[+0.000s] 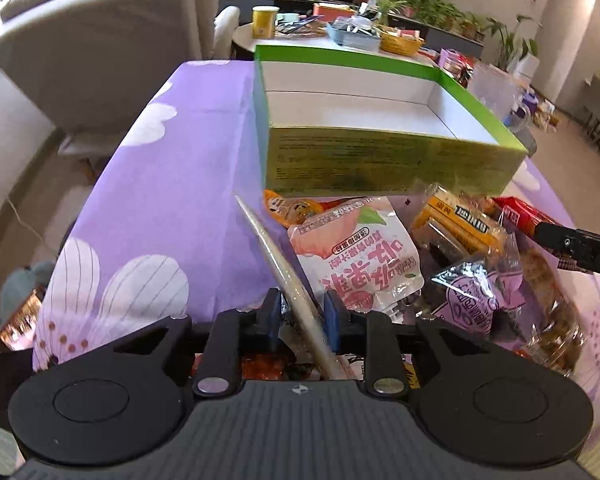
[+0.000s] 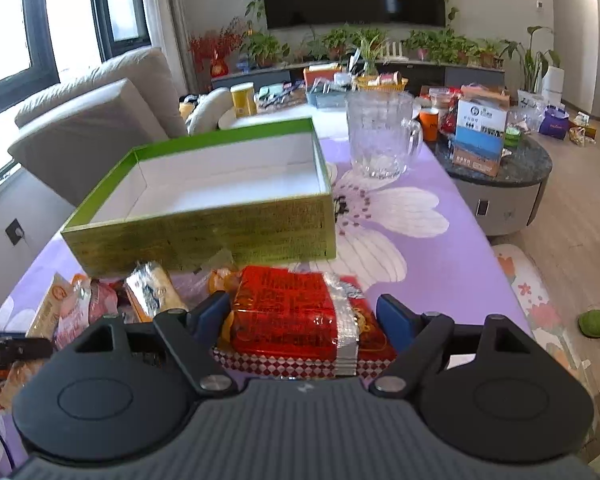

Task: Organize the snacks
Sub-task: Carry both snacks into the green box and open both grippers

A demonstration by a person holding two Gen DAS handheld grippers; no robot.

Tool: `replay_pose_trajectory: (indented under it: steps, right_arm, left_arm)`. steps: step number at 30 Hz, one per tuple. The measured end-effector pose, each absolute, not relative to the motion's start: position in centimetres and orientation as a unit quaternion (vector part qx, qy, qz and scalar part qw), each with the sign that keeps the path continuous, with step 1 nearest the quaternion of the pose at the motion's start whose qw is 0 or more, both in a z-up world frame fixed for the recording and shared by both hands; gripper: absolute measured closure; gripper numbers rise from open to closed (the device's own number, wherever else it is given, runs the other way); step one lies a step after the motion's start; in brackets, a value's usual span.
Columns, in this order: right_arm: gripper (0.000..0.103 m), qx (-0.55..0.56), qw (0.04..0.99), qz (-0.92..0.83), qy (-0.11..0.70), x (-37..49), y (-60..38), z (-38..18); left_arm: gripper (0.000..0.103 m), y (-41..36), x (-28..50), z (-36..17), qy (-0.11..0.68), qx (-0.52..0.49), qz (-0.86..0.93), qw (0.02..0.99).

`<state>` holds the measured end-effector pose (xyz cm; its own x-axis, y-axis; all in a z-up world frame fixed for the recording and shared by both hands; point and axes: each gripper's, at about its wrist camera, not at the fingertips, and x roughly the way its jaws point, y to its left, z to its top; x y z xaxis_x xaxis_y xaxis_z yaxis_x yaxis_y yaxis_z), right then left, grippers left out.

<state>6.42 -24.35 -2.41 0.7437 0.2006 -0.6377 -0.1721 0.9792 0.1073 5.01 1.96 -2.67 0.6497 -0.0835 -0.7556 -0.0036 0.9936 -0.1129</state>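
An empty green box [image 1: 384, 160] with a white inside stands on the purple flowered tablecloth [image 1: 172, 184]; it also shows in the right wrist view [image 2: 204, 236]. A pile of snack packets lies in front of it: a pink peach pouch [image 1: 360, 256], a yellow packet [image 1: 456, 224], a purple packet [image 1: 476, 296]. My left gripper [image 1: 300, 312] is shut on the edge of a thin clear snack packet [image 1: 276, 256]. My right gripper [image 2: 304, 312] is open, its jaws on both sides of a red snack packet [image 2: 284, 312], not touching it.
A glass jug [image 2: 380, 136] stands right of the box. A beige sofa [image 1: 100, 48] is at the left. A round side table [image 2: 500, 176] with boxes and cups stands behind. The right gripper's arm [image 1: 580, 248] reaches in over the pile.
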Motion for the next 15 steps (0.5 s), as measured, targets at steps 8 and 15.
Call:
replay_pose_trajectory:
  steps: [8, 15]
  right_arm:
    - [0.035, -0.021, 0.928, 0.1, 0.358, 6.2, -23.8, -3.7]
    - [0.035, 0.03, 0.913, 0.107, 0.391, 8.6, -24.8, -4.2]
  left_arm:
    - [0.093, 3.2, 4.4, -1.7, 0.391, -0.067, -0.006, 0.918]
    - [0.093, 3.0, 4.0, -0.3, 0.368, -0.058, -0.011, 0.928]
